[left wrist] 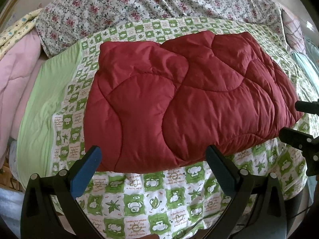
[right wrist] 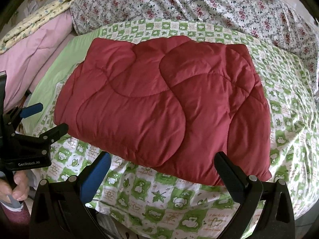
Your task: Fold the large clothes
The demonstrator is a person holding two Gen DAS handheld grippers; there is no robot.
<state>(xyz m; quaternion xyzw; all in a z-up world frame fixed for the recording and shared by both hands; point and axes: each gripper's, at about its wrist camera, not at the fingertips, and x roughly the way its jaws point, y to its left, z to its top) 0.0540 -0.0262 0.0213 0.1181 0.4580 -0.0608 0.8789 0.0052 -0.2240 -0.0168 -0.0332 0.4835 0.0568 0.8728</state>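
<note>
A dark red quilted padded garment [left wrist: 185, 99] lies folded into a thick rectangle on the bed; it also shows in the right wrist view [right wrist: 163, 107]. My left gripper [left wrist: 153, 165] is open and empty, hovering just short of the bundle's near edge. My right gripper [right wrist: 163, 169] is open and empty, also just short of the near edge. The right gripper shows at the right edge of the left wrist view [left wrist: 299, 119], and the left gripper at the left edge of the right wrist view [right wrist: 47, 117].
The bundle rests on a green-and-white checked sheet [left wrist: 151, 201] with a plain green border [left wrist: 39, 107]. A floral quilt [left wrist: 139, 2] is heaped behind. Pink bedding [right wrist: 39, 45] and a yellow patterned cloth [right wrist: 35, 14] lie at the left.
</note>
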